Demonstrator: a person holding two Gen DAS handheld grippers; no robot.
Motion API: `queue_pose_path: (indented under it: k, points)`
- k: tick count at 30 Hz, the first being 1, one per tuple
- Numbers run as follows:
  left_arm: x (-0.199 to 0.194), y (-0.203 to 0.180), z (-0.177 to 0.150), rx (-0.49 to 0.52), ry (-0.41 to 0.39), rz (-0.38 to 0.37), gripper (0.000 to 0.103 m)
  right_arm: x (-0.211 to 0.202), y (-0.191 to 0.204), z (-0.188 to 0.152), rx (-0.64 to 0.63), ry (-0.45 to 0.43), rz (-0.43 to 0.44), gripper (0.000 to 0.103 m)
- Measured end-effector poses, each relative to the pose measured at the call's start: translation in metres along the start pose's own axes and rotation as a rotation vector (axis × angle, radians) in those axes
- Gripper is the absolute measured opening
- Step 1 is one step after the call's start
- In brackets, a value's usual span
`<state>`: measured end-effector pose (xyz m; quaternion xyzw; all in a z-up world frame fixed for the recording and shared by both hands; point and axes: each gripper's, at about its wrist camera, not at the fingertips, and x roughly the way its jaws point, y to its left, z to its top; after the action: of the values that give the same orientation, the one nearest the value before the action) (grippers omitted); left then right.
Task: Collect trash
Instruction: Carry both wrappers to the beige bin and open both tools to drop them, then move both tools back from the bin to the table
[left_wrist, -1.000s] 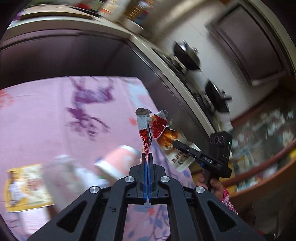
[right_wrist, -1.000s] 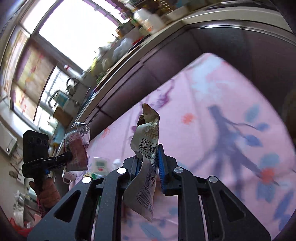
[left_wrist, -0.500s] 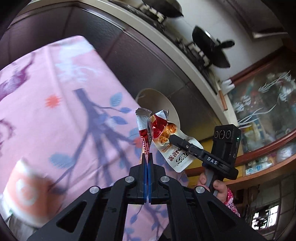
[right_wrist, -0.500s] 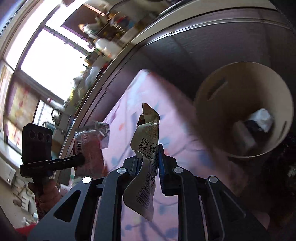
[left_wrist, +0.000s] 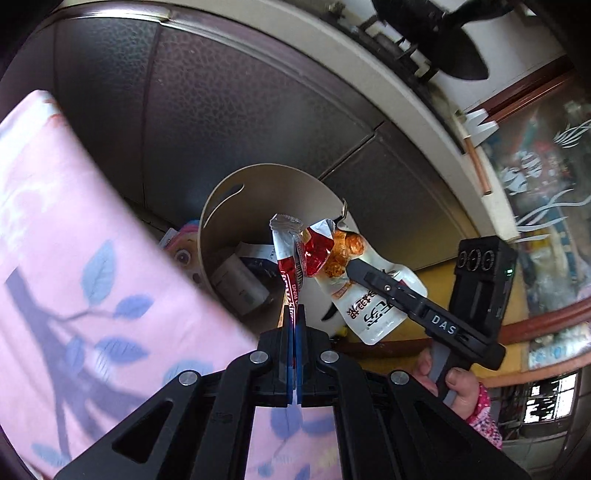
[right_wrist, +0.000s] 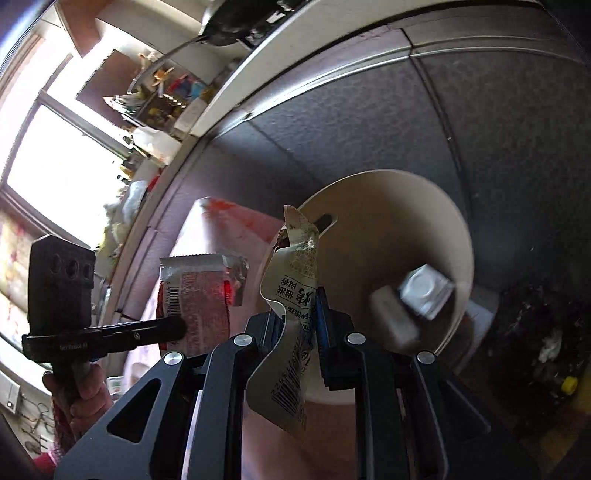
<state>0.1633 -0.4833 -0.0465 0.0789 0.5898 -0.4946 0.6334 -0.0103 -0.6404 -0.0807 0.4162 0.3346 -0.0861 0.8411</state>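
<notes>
Wrappers sit pinched in both tools: the left hand-held gripper (left_wrist: 294, 314) is clamped shut on a red wrapper (left_wrist: 291, 258) at frame centre, and the right hand-held gripper (right_wrist: 301, 314) grips a white pouch (right_wrist: 291, 295). Both now hang over the beige bin (right_wrist: 436, 206), which a second ago was out of view behind the pink cloth (left_wrist: 74, 258).

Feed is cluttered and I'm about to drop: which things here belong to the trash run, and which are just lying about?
Job:
- red wrapper, in left hand-held gripper
- white snack pouch, in right hand-held gripper
- beige bin

Lying about:
- pink floral cloth
- black pan
- windowsill clutter
</notes>
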Motion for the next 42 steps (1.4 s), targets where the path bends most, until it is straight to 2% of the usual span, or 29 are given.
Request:
queue_pose_path:
  k: [8, 10, 11, 12, 13, 19, 30, 42]
  points:
    - [0.037, 0.000, 0.013, 0.025, 0.040, 0.066, 0.001, 0.022, -0.006, 0.012, -0.038, 0.020, -0.054, 0.016]
    - [0.042, 0.002, 0.013, 0.028, 0.047, 0.096, 0.006, 0.028, -0.005, 0.013, -0.041, 0.030, -0.068, 0.019]
    - [0.044, 0.002, 0.014, 0.023, 0.048, 0.115, 0.008, 0.030, -0.005, 0.013, -0.043, 0.034, -0.075, 0.022]
    - [0.046, 0.002, 0.013, 0.019, 0.044, 0.132, 0.015, 0.032, -0.005, 0.013, -0.042, 0.032, -0.082, 0.043]
    - [0.045, 0.002, 0.013, 0.020, 0.039, 0.138, 0.019, 0.030, -0.005, 0.013, -0.039, 0.010, -0.088, 0.052]
    - [0.026, -0.006, -0.002, 0.063, -0.014, 0.163, 0.019, 0.021, 0.002, 0.009, -0.047, -0.031, -0.090, 0.052]
    - [-0.022, -0.046, -0.050, 0.189, -0.197, 0.338, 0.019, -0.012, 0.031, -0.025, -0.082, -0.067, -0.081, 0.052]
    - [-0.069, -0.055, -0.106, 0.201, -0.341, 0.452, 0.019, -0.050, 0.079, -0.077, -0.152, -0.107, -0.062, 0.052]
